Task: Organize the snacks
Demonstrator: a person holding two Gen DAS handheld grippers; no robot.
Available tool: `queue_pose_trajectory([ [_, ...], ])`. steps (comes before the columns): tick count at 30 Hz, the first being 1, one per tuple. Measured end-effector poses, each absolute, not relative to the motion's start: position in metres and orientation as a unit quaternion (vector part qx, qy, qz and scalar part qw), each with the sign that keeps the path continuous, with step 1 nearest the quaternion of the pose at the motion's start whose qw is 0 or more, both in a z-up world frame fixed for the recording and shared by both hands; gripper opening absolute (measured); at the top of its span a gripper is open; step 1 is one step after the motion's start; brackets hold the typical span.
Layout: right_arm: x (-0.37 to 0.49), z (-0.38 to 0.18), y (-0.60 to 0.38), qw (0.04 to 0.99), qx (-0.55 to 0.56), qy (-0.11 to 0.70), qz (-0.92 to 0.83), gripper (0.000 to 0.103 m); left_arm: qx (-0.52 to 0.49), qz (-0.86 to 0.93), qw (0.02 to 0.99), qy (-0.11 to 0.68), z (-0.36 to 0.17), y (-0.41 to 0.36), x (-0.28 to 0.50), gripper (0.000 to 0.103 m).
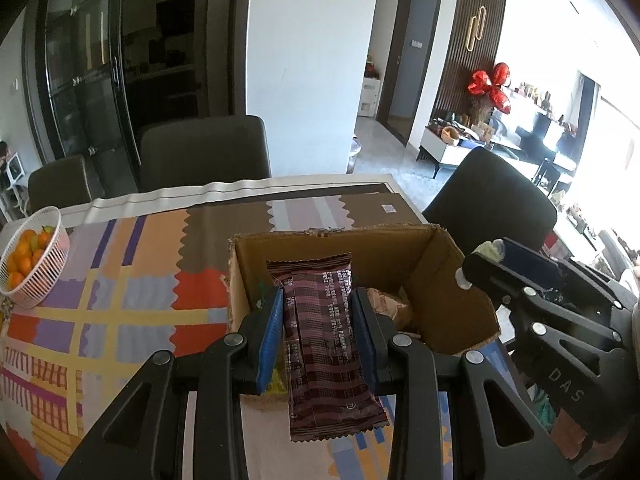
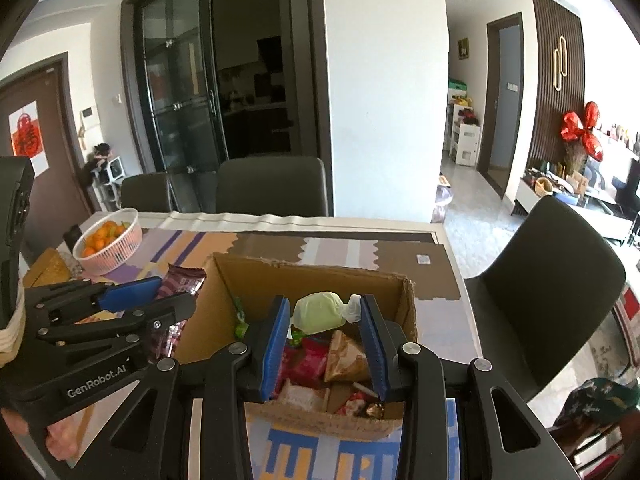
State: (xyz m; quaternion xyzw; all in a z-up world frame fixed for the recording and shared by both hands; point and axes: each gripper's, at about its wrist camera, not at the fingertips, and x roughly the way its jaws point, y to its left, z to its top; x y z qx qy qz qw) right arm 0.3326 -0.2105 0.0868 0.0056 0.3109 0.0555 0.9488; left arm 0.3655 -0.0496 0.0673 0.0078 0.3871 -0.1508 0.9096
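An open cardboard box point(image 1: 452, 280) stands on the table and also shows in the right wrist view point(image 2: 256, 284), with several wrapped snacks inside. My left gripper point(image 1: 318, 300) is shut on a dark maroon snack bar point(image 1: 324, 344), held over the box's near left edge; the bar point(image 2: 180, 284) shows beside the box in the right wrist view. My right gripper point(image 2: 325, 308) is shut on a pale green wrapped candy point(image 2: 320, 312) above the box's contents; the candy's tip point(image 1: 490, 249) shows at the right of the left wrist view.
A white basket of oranges point(image 1: 52, 264) sits at the table's left, also in the right wrist view point(image 2: 124, 250). Dark chairs stand behind the table point(image 1: 204, 152) and at its right point(image 2: 552, 280). A colourful patterned cloth point(image 1: 120, 300) covers the table.
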Motion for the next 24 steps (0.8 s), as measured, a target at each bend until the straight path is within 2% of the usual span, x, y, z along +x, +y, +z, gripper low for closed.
queue_pose_trajectory([
  [6, 0.344, 0.08, -0.213, 0.943, 0.01, 0.329, 0.053, 0.038, 0.014, -0.145, 0.909, 0.391, 0.067, -0.056, 0.379, 0.039],
  [8, 0.347, 0.079, -0.216, 0.941, 0.016, 0.334, 0.051, 0.044, 0.012, -0.141, 0.91, 0.389, 0.068, -0.055, 0.38, 0.039],
  [9, 0.347, 0.078, -0.218, 0.939, 0.018, 0.34, 0.049, 0.052, 0.011, -0.141, 0.91, 0.389, 0.069, -0.054, 0.381, 0.04],
  [10, 0.346, 0.077, -0.219, 0.938, 0.02, 0.343, 0.044, 0.055, 0.009, -0.14, 0.91, 0.39, 0.069, -0.052, 0.381, 0.04],
  [24, 0.304, 0.08, -0.216, 0.945, -0.001, 0.324, 0.039, 0.066, 0.03, -0.118, 0.928, 0.352, 0.08, -0.039, 0.318, 0.05],
])
